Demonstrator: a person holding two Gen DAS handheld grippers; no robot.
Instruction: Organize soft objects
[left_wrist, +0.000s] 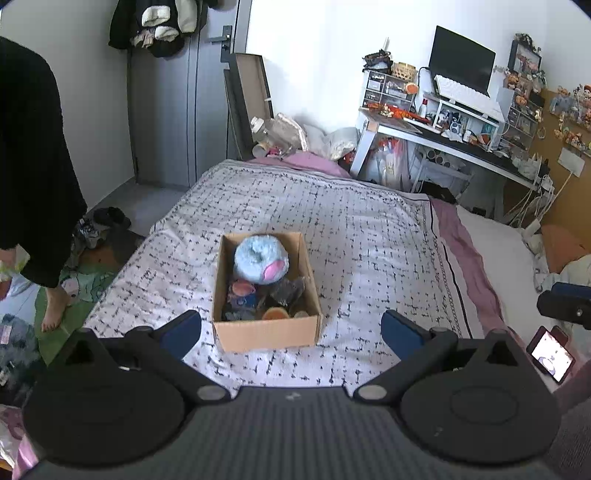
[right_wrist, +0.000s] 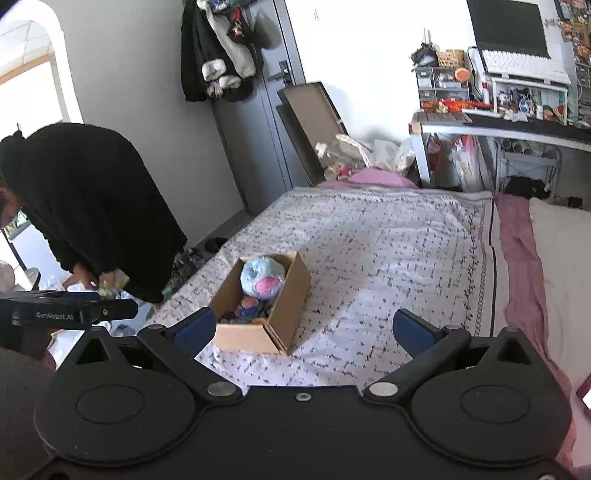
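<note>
I have both claws raised over the bed (left_wrist: 369, 221), and neither grasps anything. My left claw (left_wrist: 291, 332) is released, its two blue-padded fingers (left_wrist: 183, 326) spread wide, with the cardboard box (left_wrist: 266, 336) sitting between them in the left wrist view. My right claw (right_wrist: 304, 328) is released too, fingers apart and nothing between them but the patterned bedspread (right_wrist: 388, 251); from this side the box (right_wrist: 291, 295) lies just beyond the left finger.

The box stands open on the bedspread, toward the bed's near left part. Inside it, at the far end, rests a fluffy pale blue plush (left_wrist: 260, 260) with a pink patch; in the right wrist view the same plush (right_wrist: 262, 277) fills the box's far half. In front of it, several smaller soft toys (left_wrist: 258, 299) are crowded together toward the near wall, among them an orange piece and a grey one; I cannot tell what each of them is.

A person in a black top (right_wrist: 92, 206) bends over beside the bed on the left, hand low near the floor. A phone (left_wrist: 550, 356) with a lit screen lies at the bed's right edge. Across the room, a cluttered surface (left_wrist: 461, 144) carries a monitor (left_wrist: 461, 61) and a white keyboard.
</note>
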